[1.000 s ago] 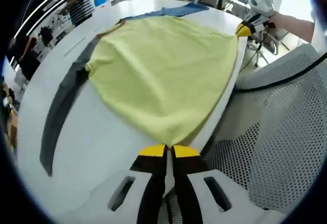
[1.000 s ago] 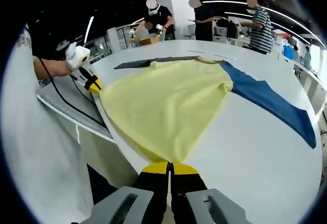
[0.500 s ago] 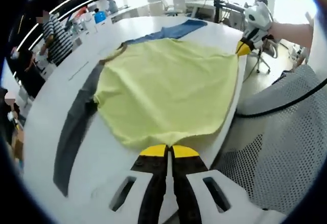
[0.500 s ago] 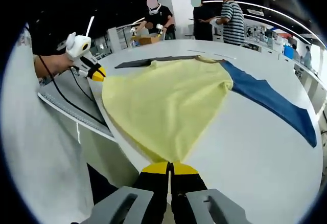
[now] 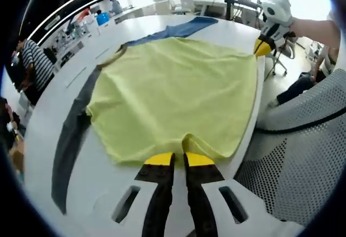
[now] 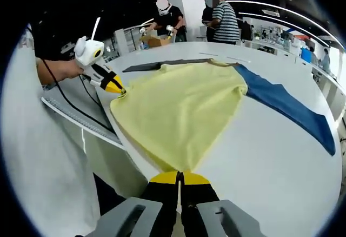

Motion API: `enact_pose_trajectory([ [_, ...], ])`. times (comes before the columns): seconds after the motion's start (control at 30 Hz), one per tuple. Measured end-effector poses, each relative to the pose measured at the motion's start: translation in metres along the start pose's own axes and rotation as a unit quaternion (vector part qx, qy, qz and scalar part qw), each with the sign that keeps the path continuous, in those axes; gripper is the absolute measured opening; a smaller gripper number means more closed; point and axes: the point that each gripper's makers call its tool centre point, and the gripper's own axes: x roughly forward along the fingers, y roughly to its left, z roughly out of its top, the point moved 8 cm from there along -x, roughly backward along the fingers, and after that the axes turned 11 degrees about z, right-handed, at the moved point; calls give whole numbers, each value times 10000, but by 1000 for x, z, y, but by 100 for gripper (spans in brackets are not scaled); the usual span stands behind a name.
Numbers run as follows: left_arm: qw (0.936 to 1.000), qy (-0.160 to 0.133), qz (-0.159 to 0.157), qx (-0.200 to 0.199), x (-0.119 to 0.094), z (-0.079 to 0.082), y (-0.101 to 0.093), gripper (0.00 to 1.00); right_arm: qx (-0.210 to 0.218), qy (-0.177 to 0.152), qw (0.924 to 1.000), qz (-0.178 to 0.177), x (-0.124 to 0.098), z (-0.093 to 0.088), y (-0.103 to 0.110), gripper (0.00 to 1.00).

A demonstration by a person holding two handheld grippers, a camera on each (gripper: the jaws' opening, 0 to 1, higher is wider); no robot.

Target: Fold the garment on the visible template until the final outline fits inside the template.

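Left gripper [image 5: 178, 159] is clamped on one hem corner of the yellow garment [image 5: 173, 93], and the right gripper [image 6: 179, 177] pinches the other corner at the white bench [image 6: 270, 156] rim. Cloth lies spread flat between them, overlapping a blue strip [image 6: 286, 107] and a grey strip [image 5: 73, 134]. Bare bench surface stretches beyond the blue strip; people [image 6: 223, 21] stand past the far edge.

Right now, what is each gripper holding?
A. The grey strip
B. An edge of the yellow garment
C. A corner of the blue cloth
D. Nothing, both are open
B: the left gripper and the right gripper are each shut on the hem of the yellow garment, which is spread on the table.
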Motion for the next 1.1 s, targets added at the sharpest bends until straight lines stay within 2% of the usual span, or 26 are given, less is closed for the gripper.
enact_pose_trajectory([
  [0.37, 9999, 65, 83, -63, 6, -4, -4, 1, -6, -16, 10000, 22, 1, -2, 0, 0],
  [0.63, 9999, 64, 91, 49, -2, -7, -3, 0, -42, -31, 10000, 37, -1, -1, 0, 0],
  [1.1, 9990, 440, 48, 80, -37, -41, 7, 0, -68, -26, 10000, 30, -4, -3, 1, 0],
])
